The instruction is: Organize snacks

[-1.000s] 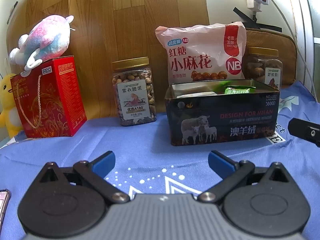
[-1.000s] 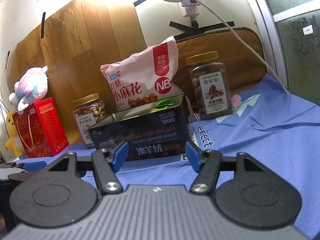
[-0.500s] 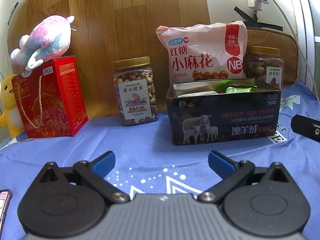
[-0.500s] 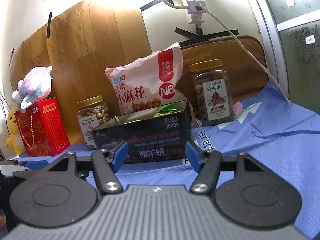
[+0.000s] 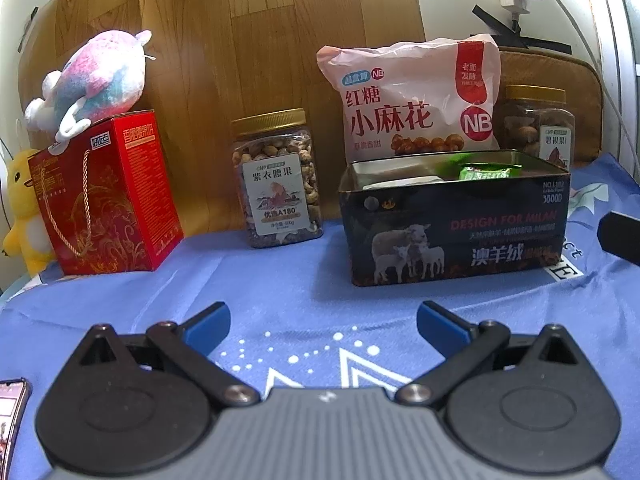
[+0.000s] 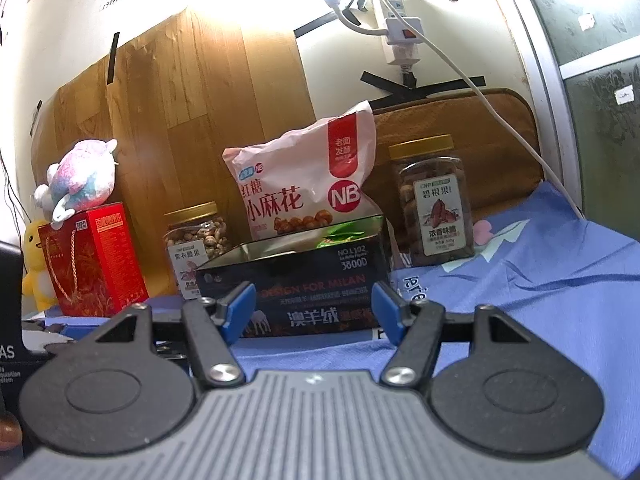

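An open dark tin box (image 5: 456, 236) with sheep on its side stands on the blue cloth; a green snack packet (image 5: 486, 170) lies inside. A pink snack bag (image 5: 416, 100) leans behind it. A cashew jar (image 5: 278, 180) stands to its left and a pecan jar (image 5: 538, 126) to its right. In the right wrist view the tin (image 6: 304, 292), bag (image 6: 304, 196), pecan jar (image 6: 438, 200) and cashew jar (image 6: 196, 240) also show. My left gripper (image 5: 322, 322) is open and empty in front of the tin. My right gripper (image 6: 314, 306) is open and empty, close to the tin.
A red gift box (image 5: 104, 196) with a plush toy (image 5: 92, 80) on top stands at the left, a yellow plush (image 5: 24, 208) beside it. A phone (image 5: 12, 404) lies at the lower left. A wooden board (image 5: 240, 40) and a power strip (image 6: 400, 32) are behind.
Both grippers have drifted slightly; the right wrist view has tilted up and moved a little nearer the tin. Jaws stay open. No object has moved.
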Available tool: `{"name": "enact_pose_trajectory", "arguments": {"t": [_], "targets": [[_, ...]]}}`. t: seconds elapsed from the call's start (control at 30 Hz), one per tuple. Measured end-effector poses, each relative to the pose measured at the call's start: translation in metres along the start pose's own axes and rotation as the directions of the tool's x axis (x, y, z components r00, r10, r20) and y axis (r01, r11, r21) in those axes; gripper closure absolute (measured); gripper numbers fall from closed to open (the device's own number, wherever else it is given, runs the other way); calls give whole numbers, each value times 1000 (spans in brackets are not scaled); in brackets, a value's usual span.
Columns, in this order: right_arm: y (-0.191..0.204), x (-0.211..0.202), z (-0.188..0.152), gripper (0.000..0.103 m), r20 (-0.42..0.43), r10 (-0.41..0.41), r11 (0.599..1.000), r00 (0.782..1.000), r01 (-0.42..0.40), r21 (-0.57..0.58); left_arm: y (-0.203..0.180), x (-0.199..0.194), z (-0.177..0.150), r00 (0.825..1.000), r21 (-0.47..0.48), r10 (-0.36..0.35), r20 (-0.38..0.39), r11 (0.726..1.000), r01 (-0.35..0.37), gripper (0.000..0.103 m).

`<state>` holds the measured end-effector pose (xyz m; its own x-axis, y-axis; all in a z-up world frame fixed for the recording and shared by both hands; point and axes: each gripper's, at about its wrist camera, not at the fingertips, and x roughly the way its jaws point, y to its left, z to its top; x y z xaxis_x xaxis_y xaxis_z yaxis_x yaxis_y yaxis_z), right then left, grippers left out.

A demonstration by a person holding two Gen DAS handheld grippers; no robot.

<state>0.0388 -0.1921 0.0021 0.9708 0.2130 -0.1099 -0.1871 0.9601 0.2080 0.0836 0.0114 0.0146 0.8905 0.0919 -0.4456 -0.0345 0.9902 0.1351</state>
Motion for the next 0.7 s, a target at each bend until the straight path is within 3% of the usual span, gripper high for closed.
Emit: {"name": "enact_pose_trajectory", "arguments": {"t": [0.7], "targets": [[-1, -1, 0, 33, 5, -1, 1000, 1000, 1, 5, -2, -1, -1, 1000, 11, 13, 1, 1000, -13, 0]]}}
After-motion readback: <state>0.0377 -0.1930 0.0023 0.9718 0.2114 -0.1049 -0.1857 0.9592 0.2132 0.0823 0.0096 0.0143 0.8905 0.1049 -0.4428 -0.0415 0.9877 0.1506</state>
